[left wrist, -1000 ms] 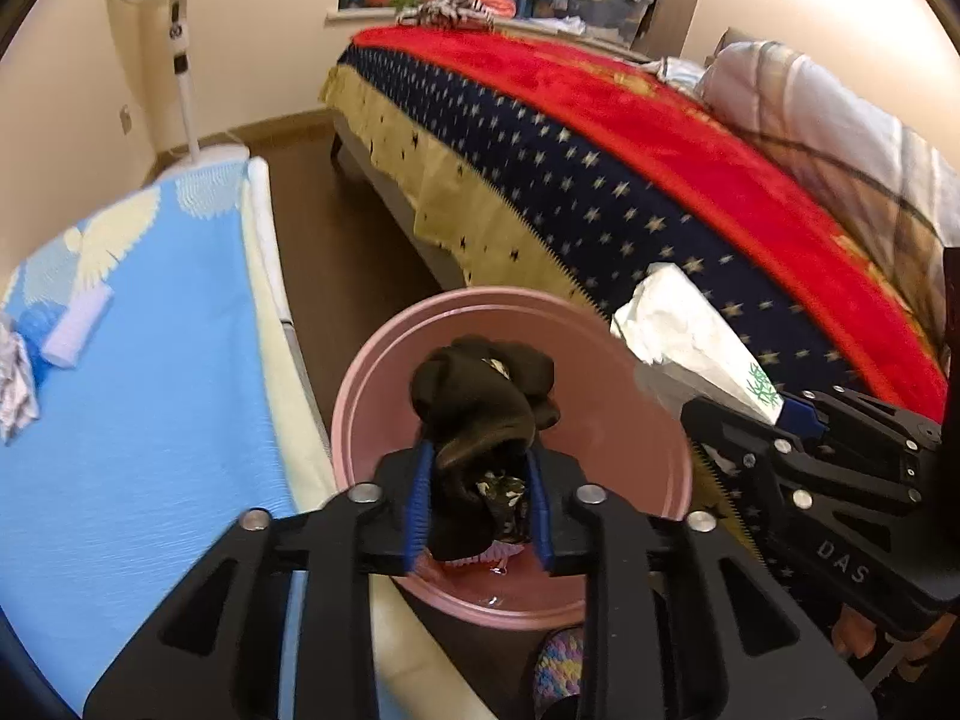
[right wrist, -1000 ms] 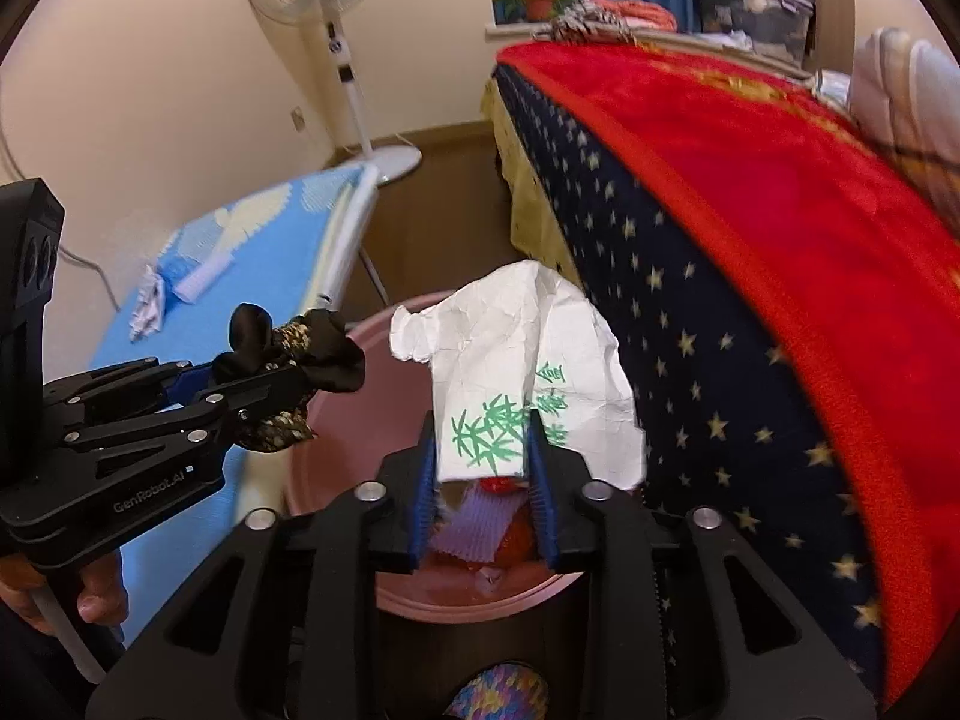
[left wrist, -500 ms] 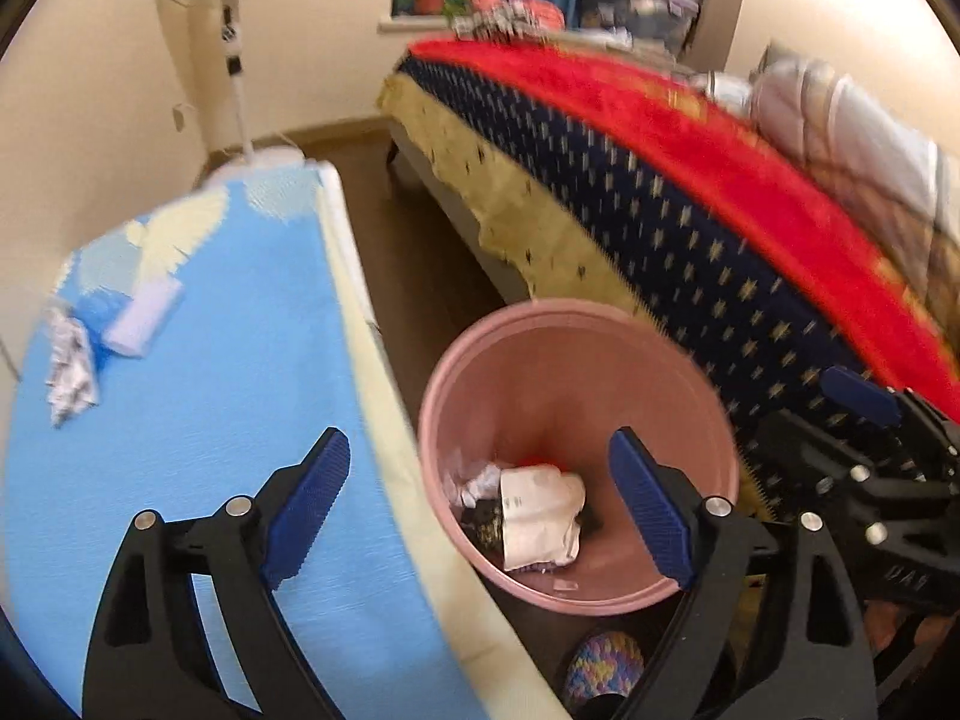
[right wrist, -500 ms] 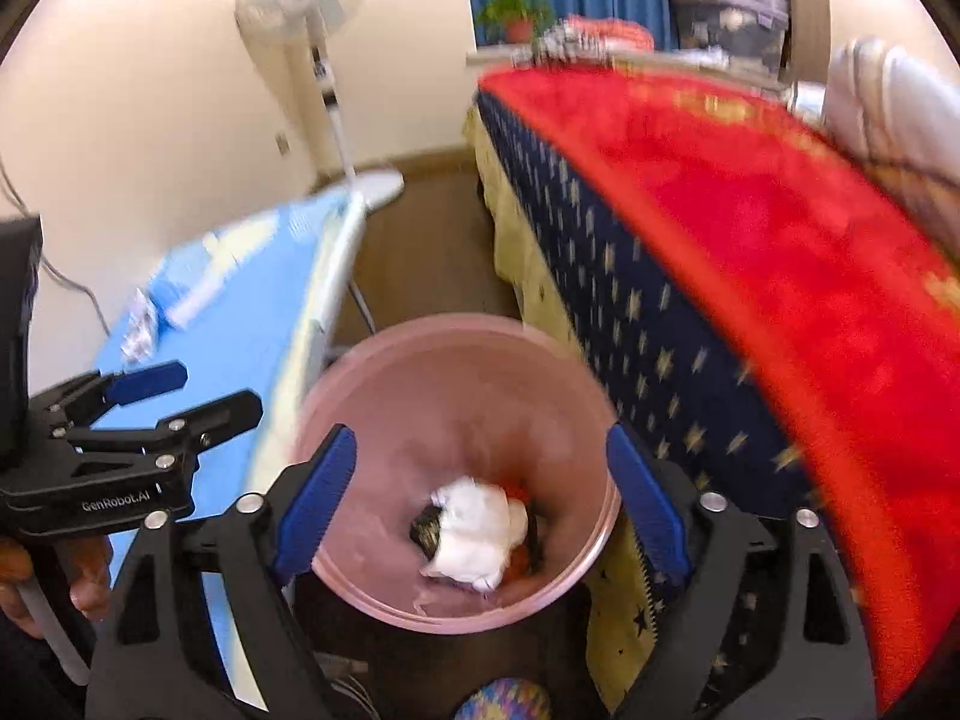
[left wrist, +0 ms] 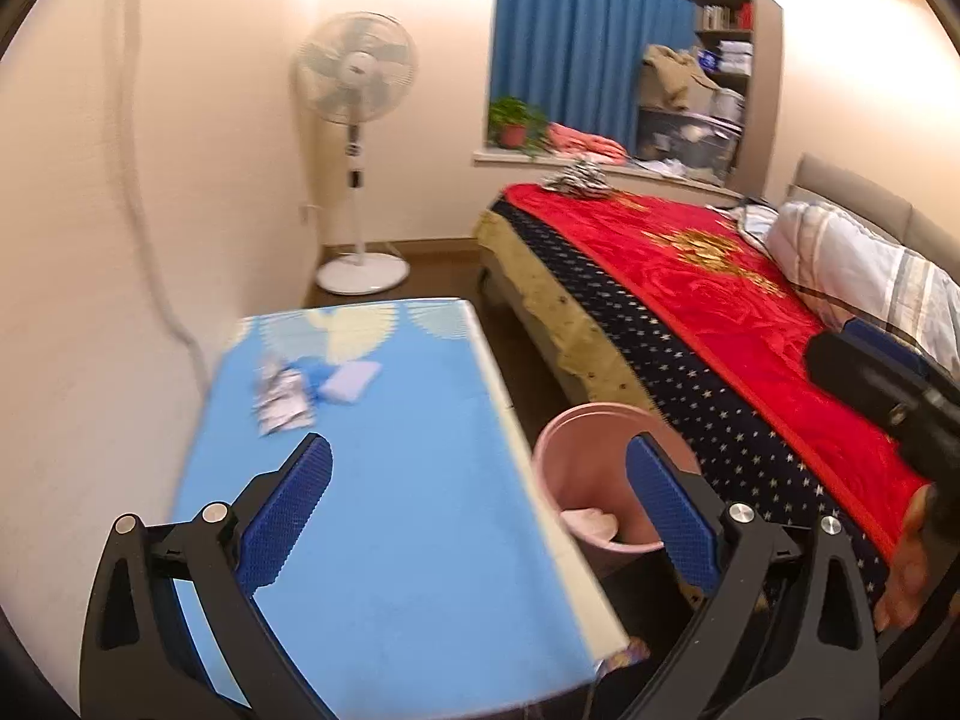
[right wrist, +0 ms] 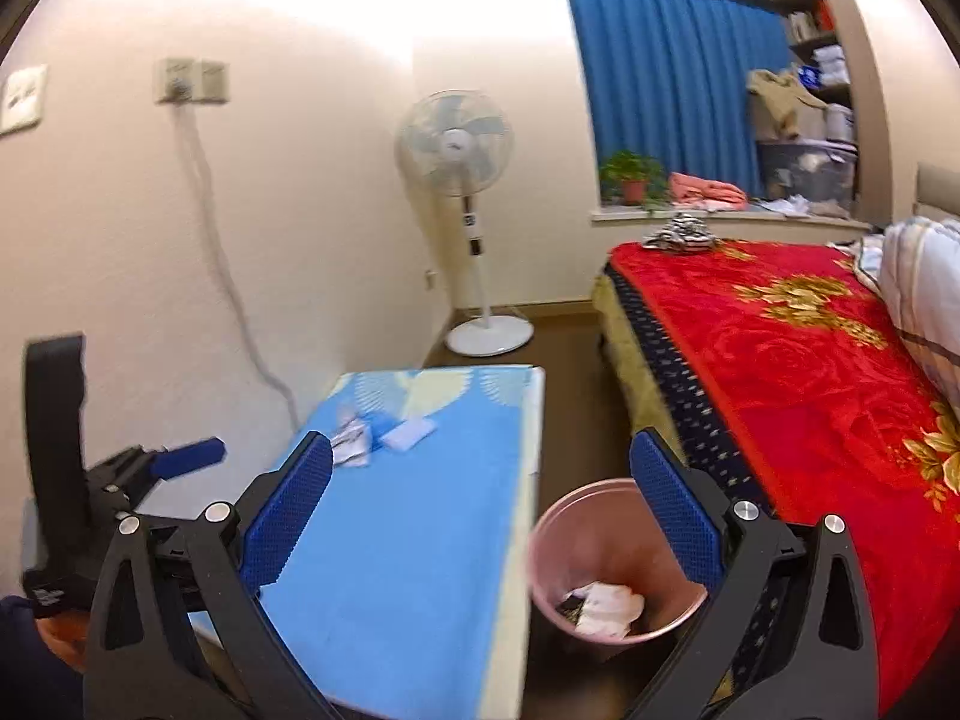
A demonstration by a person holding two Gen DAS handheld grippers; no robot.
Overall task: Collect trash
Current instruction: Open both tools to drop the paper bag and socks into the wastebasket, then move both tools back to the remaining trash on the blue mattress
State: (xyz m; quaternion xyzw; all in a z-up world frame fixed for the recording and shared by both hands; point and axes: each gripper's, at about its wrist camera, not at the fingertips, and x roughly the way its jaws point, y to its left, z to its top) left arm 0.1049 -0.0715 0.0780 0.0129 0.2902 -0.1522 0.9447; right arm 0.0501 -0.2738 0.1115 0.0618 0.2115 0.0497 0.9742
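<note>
A pink bin (left wrist: 591,468) stands on the floor between the blue board and the bed; it also shows in the right wrist view (right wrist: 600,564) with white crumpled trash (right wrist: 606,603) inside. My left gripper (left wrist: 480,510) is open and empty, raised above the board's near end. My right gripper (right wrist: 480,516) is open and empty, above the bin and board edge. Crumpled wrappers (left wrist: 279,402) and a white packet (left wrist: 351,381) lie at the board's far end, also seen in the right wrist view as wrappers (right wrist: 351,441) and a packet (right wrist: 411,433).
A blue covered board (left wrist: 372,480) runs along the left wall. A bed with a red blanket (left wrist: 720,300) fills the right. A standing fan (left wrist: 357,138) is in the far corner. A wall cable (right wrist: 222,276) hangs down to the left of the board.
Both grippers opened and dropped the black cloth and white wrapper into the pink bin, then rose and tilted up so the board's far end and the room came into view.
</note>
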